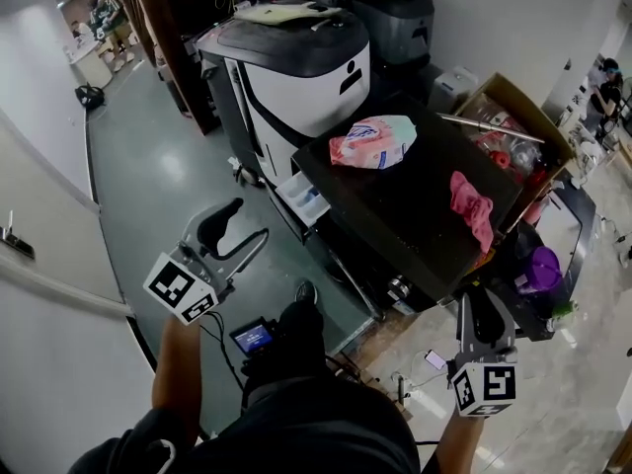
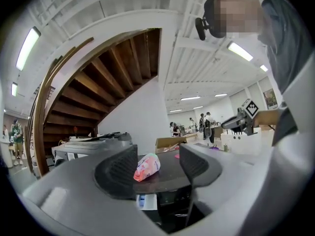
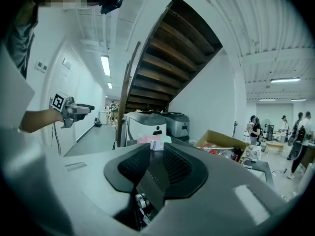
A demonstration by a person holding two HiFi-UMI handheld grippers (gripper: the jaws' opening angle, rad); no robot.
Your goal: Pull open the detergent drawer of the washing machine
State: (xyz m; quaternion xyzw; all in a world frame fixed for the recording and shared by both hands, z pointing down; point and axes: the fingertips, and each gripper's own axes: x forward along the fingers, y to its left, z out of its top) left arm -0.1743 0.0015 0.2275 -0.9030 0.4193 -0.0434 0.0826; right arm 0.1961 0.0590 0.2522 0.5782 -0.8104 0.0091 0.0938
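Note:
The washing machine (image 1: 415,220) has a flat black top, and its white detergent drawer (image 1: 304,197) stands pulled out at the front left corner. My left gripper (image 1: 252,221) hovers out over the floor, left of the drawer and apart from it. It is open, with nothing between its fingers. In the left gripper view the drawer (image 2: 146,201) shows low beyond the jaws of the left gripper (image 2: 158,157). My right gripper (image 1: 481,299) hangs off the machine's near right corner; in its own view the right gripper (image 3: 157,154) shows a narrow gap between the pads with nothing in it.
A pink packet (image 1: 373,142) and a pink cloth (image 1: 472,205) lie on the machine's top. A cardboard box (image 1: 513,131) of odds and ends stands to the right. A white and black appliance (image 1: 296,67) stands behind. Cables and a small screen (image 1: 253,336) lie on the floor.

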